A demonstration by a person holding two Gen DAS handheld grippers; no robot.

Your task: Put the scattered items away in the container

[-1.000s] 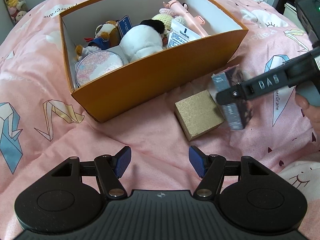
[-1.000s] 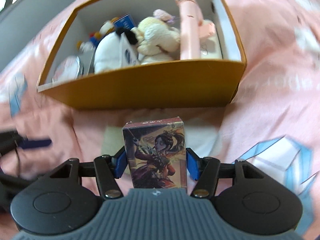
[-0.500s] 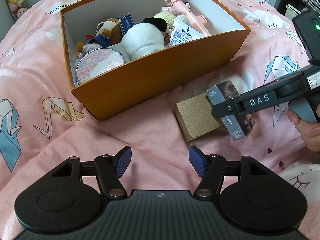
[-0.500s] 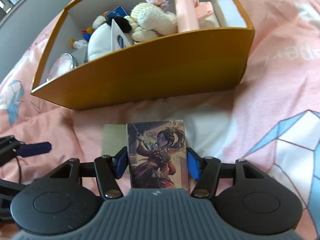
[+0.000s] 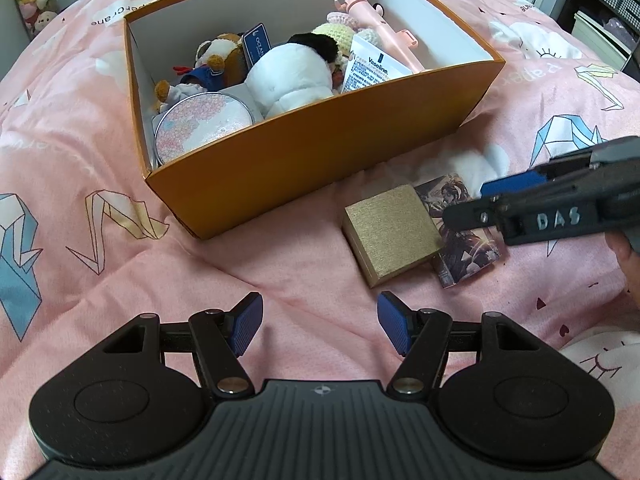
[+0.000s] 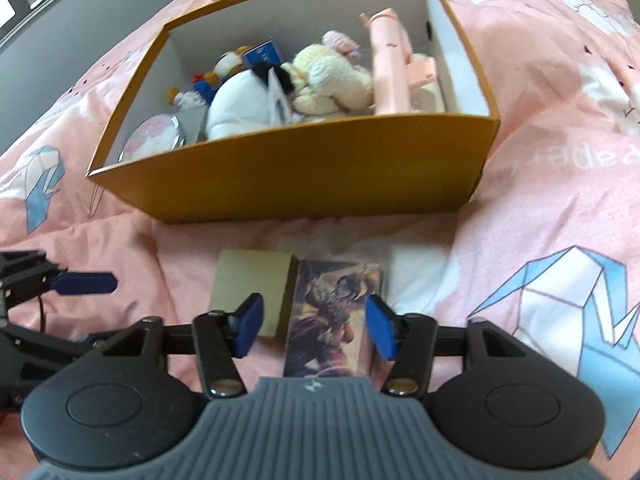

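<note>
Card box (image 6: 336, 312) lies flat on bed (image 5: 280, 264), touching gold box (image 5: 390, 232), just in front of orange box (image 5: 320, 148). Right hand-held gripper (image 6: 314, 326) jaws just closed some, spread, not pinching it. Left hand-held gripper (image 5: 320, 322) spread, empty.

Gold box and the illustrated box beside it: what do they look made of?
Gold box: apparently rigid cardboard wrapped in brushed metallic paper, given its fine linear grain and crisp edges. Illustrated box: probably thin printed card with a glossy finish, since its artwork shows sheen and its corners look folded.
</note>
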